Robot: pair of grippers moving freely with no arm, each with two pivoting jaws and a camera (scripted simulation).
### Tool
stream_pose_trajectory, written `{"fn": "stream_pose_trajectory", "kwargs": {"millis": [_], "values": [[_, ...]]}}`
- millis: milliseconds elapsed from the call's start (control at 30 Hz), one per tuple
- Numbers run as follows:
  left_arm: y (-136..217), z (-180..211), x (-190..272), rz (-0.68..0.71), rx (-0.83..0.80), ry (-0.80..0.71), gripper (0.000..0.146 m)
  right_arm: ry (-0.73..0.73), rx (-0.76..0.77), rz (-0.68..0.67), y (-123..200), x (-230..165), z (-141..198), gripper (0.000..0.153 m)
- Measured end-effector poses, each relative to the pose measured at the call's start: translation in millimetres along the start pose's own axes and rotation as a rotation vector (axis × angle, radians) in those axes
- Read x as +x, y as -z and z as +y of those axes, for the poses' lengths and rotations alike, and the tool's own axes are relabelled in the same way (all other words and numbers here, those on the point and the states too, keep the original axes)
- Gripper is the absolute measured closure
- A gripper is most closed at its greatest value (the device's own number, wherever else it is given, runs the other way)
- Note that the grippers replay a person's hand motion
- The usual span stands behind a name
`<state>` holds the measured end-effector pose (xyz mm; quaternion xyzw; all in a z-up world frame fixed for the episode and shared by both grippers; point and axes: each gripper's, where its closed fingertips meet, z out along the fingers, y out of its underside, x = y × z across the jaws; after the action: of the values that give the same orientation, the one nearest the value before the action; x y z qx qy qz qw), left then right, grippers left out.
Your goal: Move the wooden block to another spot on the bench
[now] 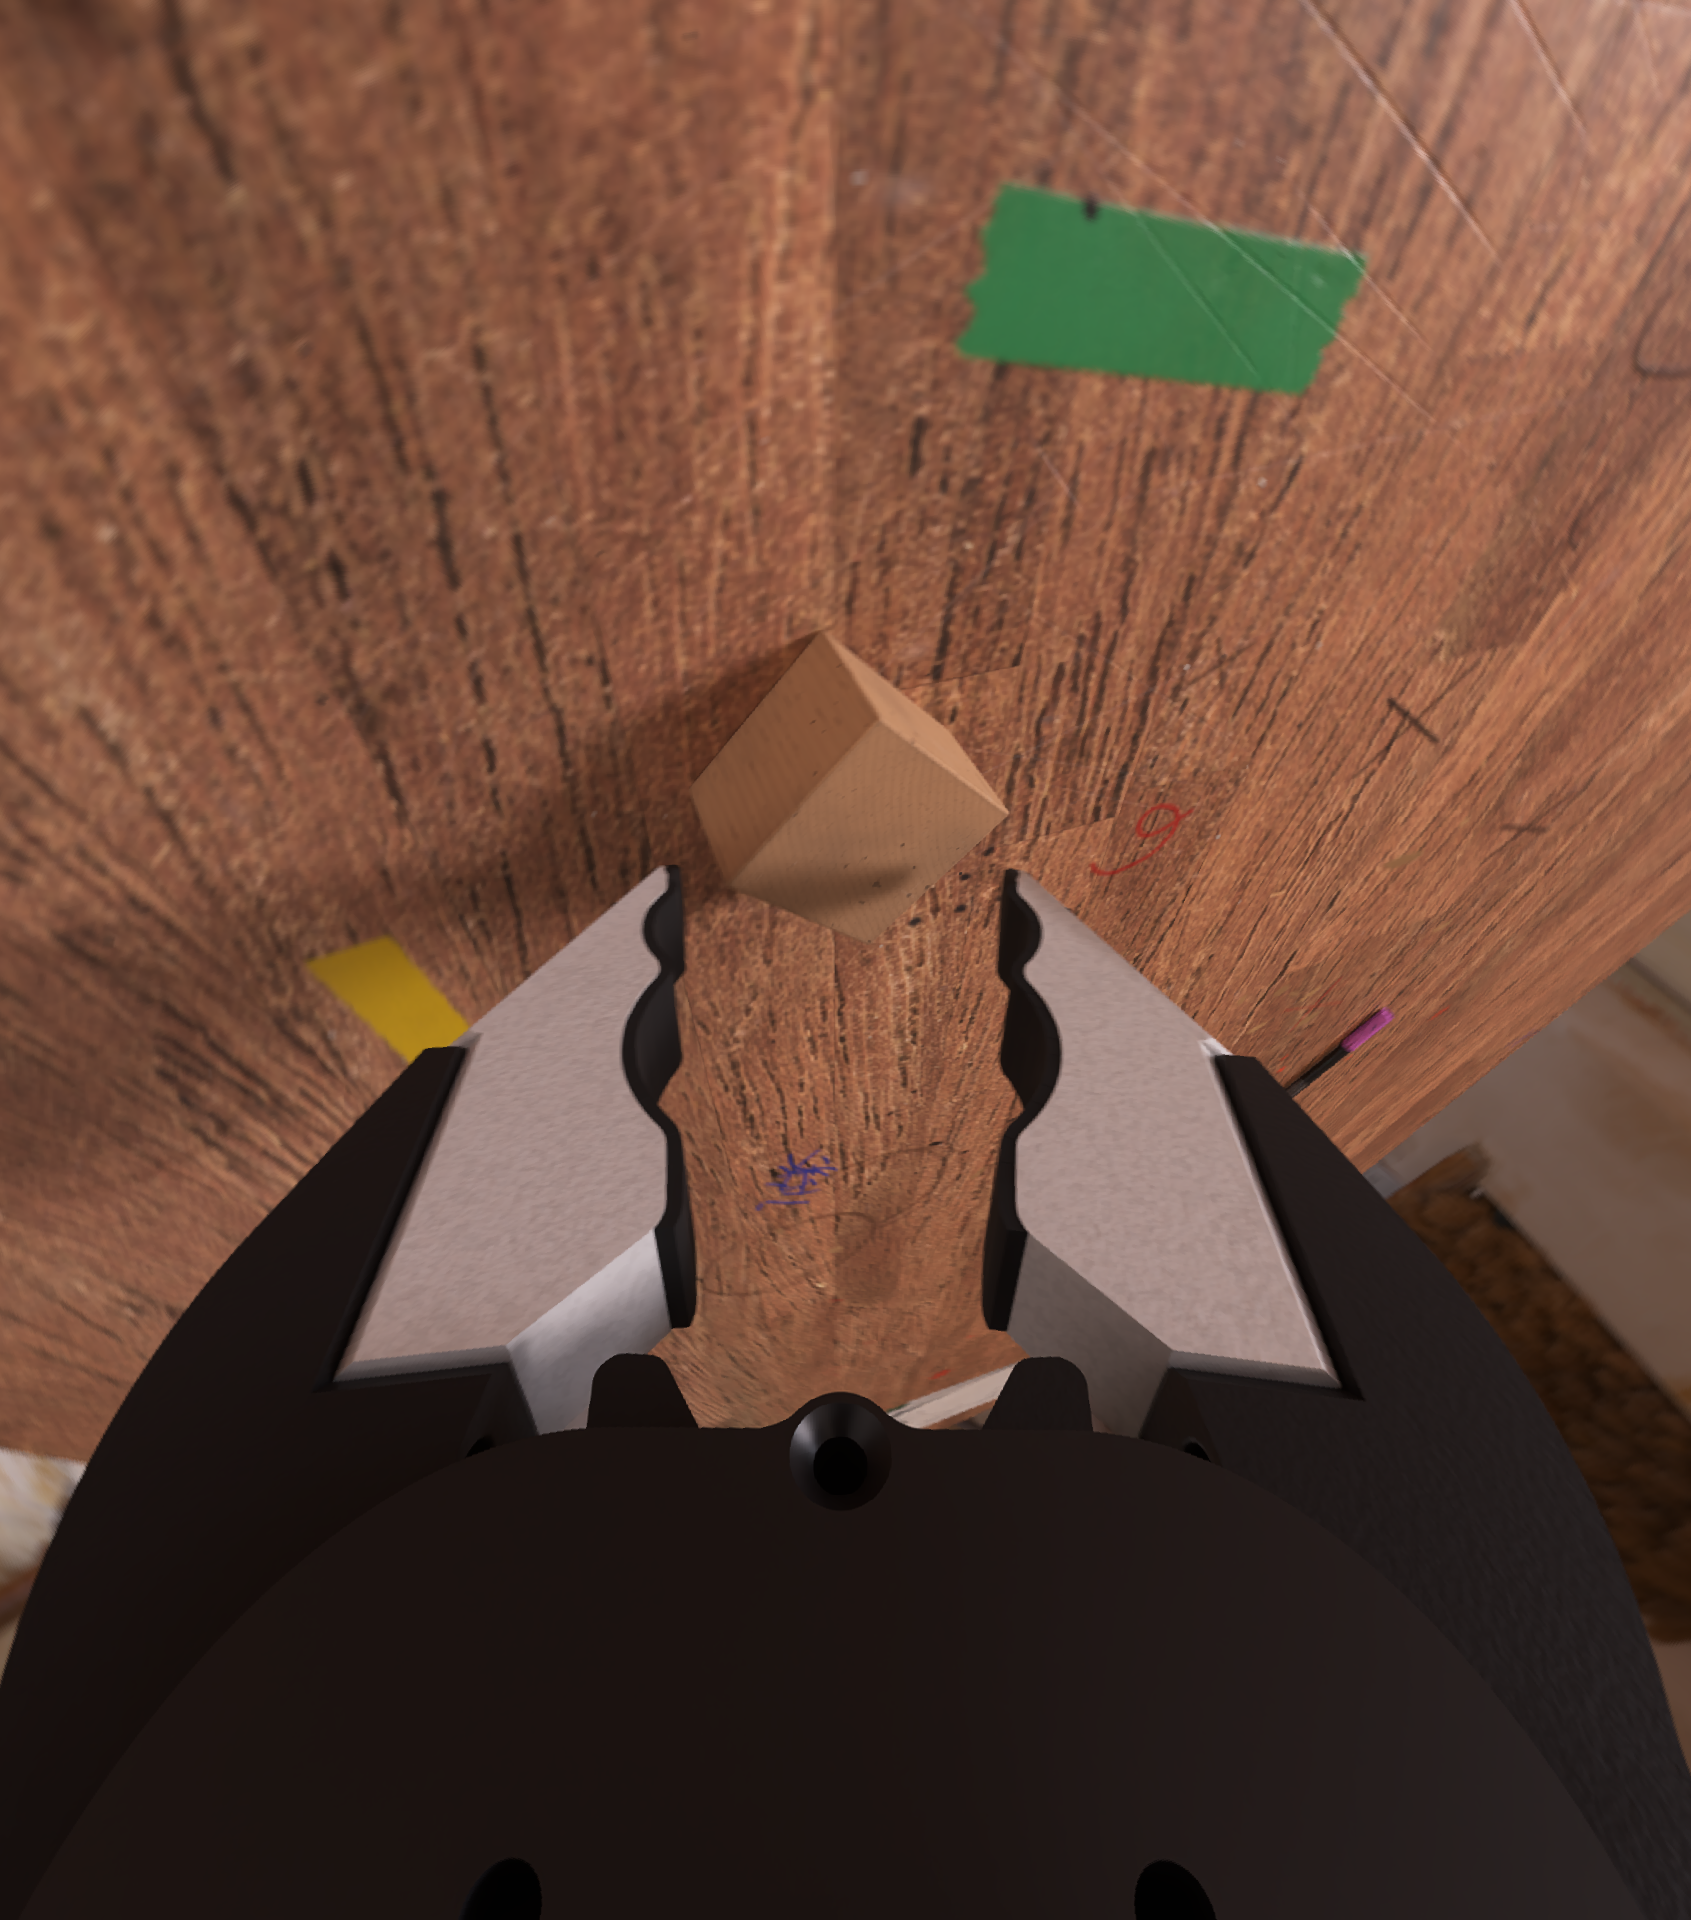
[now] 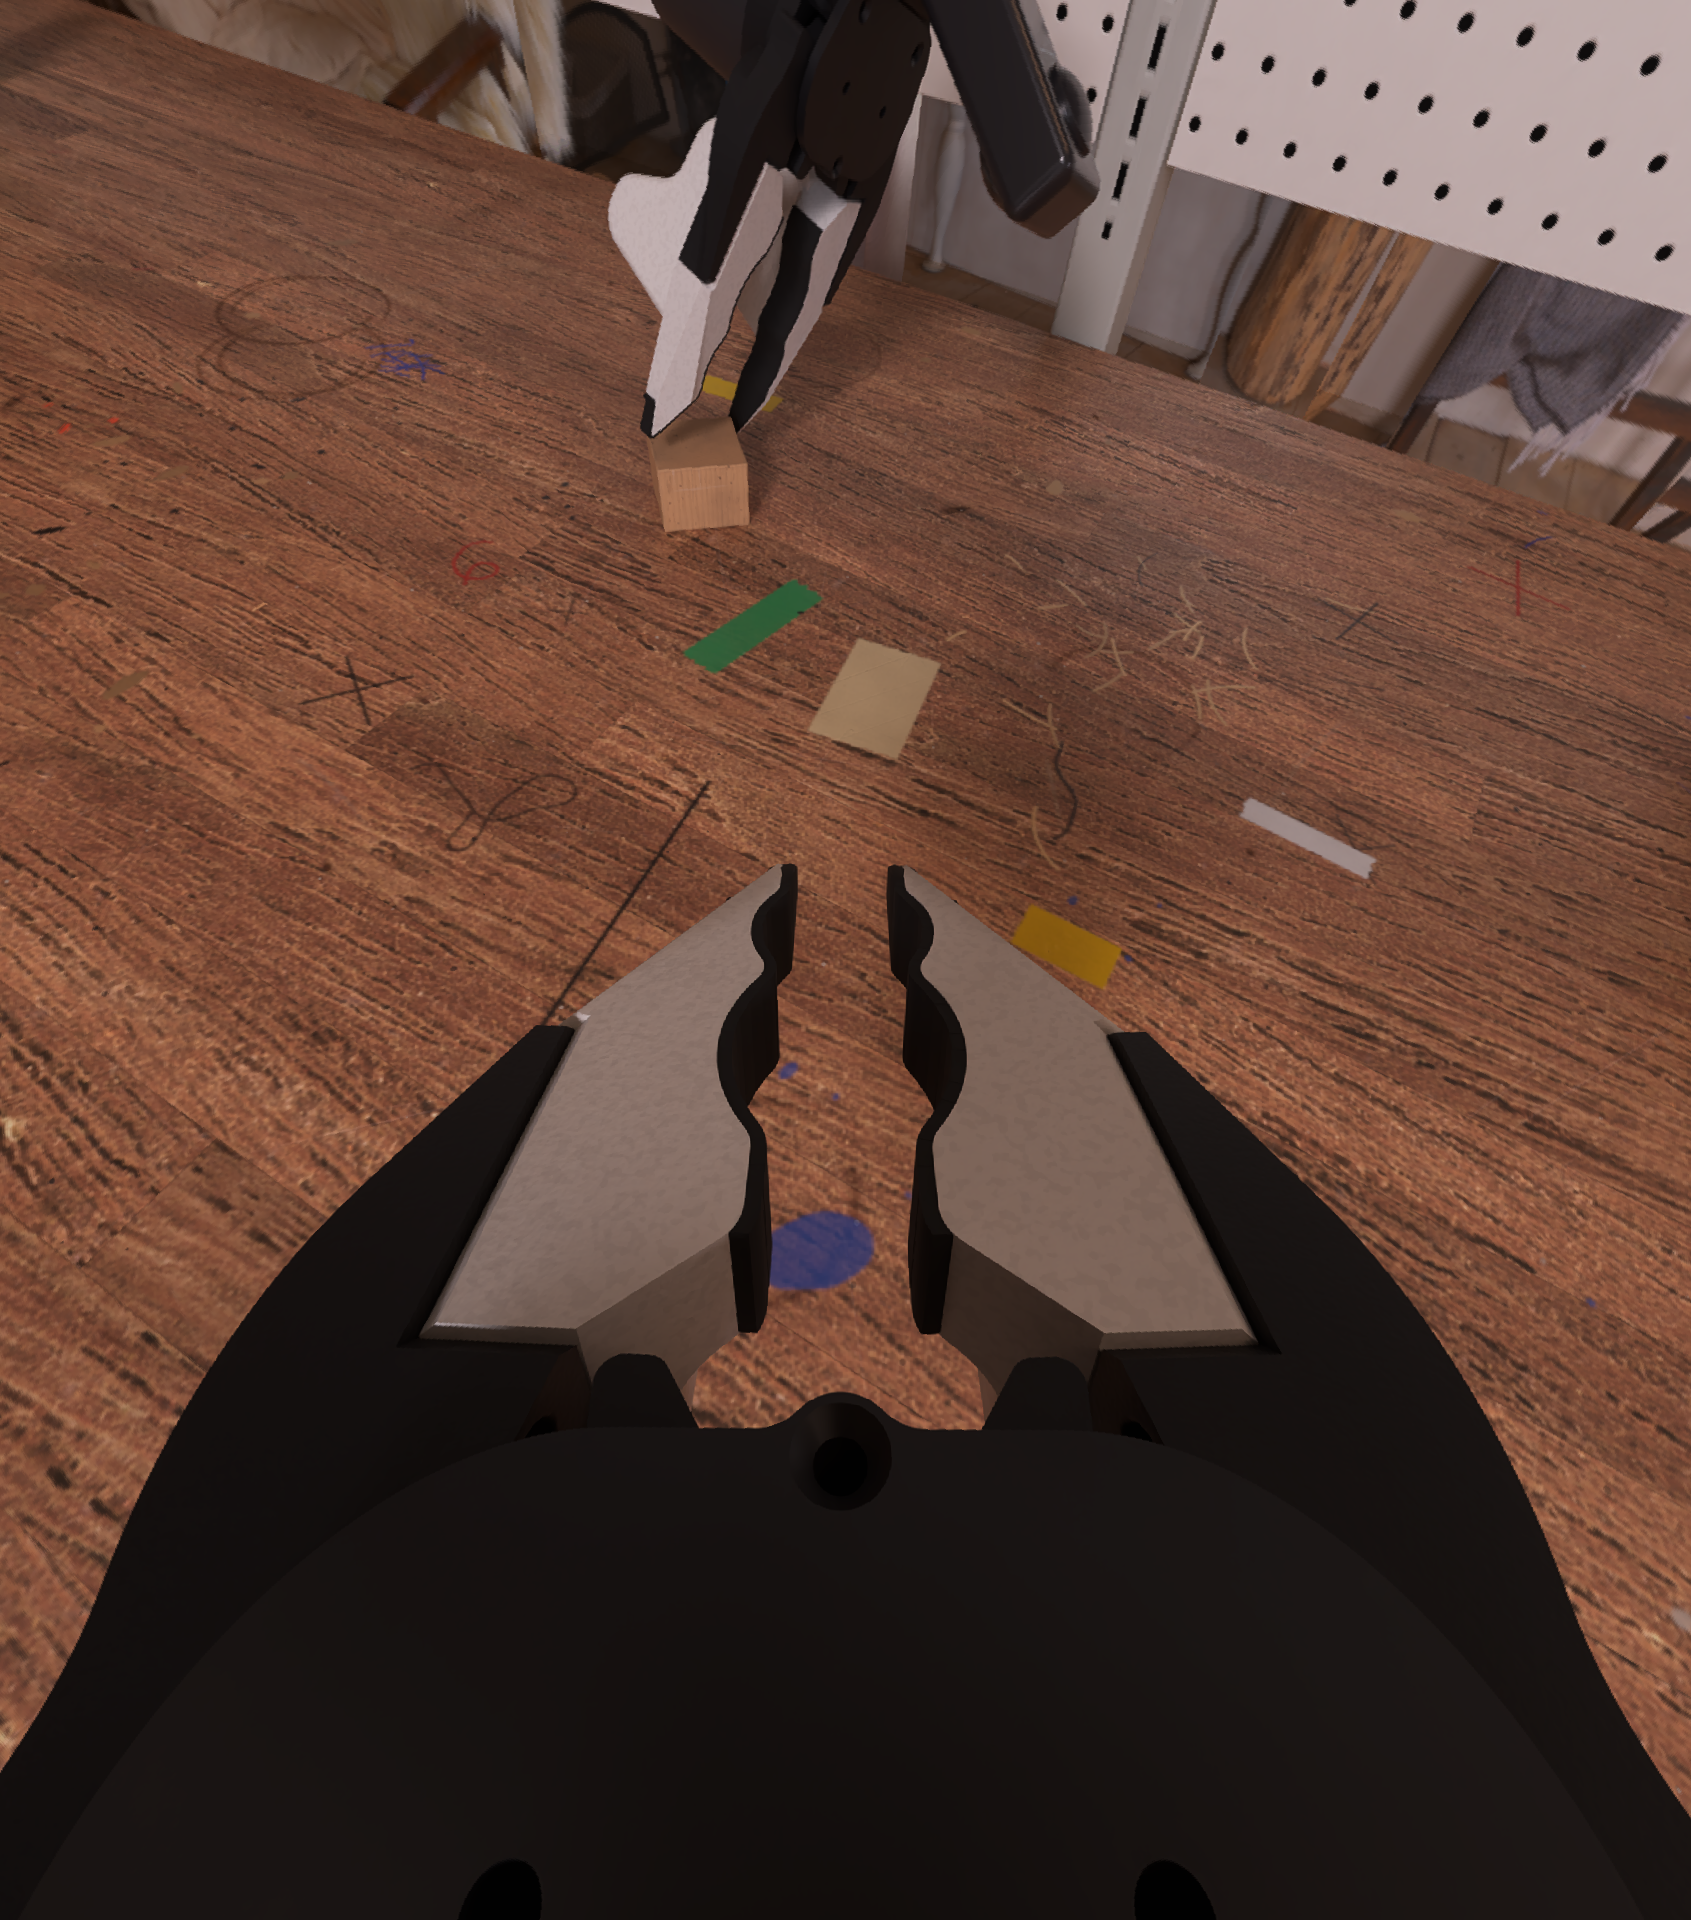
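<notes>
While the left gripper point(image 1: 841, 883) hangs wide open, holding nothing, the corner-on wooden block point(image 1: 846, 790) could twist away when it closes.

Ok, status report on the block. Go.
Left gripper open, poised just above the wooden block, no grip. Right gripper open, empty, well back. Block sits on the bench; nothing in the way.

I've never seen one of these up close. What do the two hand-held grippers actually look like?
Both look alike. The left hand-held gripper and the right hand-held gripper each have a rounded matte black body, two pale grey wedge-shaped fingers lined with wavy black inner pads, and a small round black fitting at the base. No cables show.
</notes>
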<state>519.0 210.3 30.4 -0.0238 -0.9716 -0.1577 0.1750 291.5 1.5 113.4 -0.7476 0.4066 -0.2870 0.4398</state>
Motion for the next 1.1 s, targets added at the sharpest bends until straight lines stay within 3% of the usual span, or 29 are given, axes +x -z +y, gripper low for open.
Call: {"fn": "stream_pose_trajectory", "kwargs": {"millis": [100,267,467,767,867,967,1067,1100], "values": [[6,3,-3,-0.023,-0.017,0.113,0.062,0.0,0.006,-0.01,0,-1,0,0.135],[10,1,3,0.007,-0.026,0.28,0.041,0.004,0.028,-0.039,-1,-4,-1,0.135],[4,-5,7,0.017,0.072,0.58,0.044,-0.01,0.062,-0.076,-2,-6,-1,0.135],[-18,-6,8,0.001,0.028,0.815,0.045,0.0,0.076,-0.116,-1,-2,-1,0.135],[-23,-4,9,-0.003,0.017,0.853,0.035,0.013,0.076,-0.11,3,1,-1,0.135],[-21,-3,9,-0.003,0.028,0.861,0.05,0.009,0.071,-0.111,5,2,2,0.135],[-18,-3,8,-0.019,0.038,0.834,0.099,0.012,0.063,-0.108,6,2,4,0.135],[-18,-4,7,-0.025,0.035,0.82,0.1,0.014,0.061,-0.108,6,1,4,0.135]]}}
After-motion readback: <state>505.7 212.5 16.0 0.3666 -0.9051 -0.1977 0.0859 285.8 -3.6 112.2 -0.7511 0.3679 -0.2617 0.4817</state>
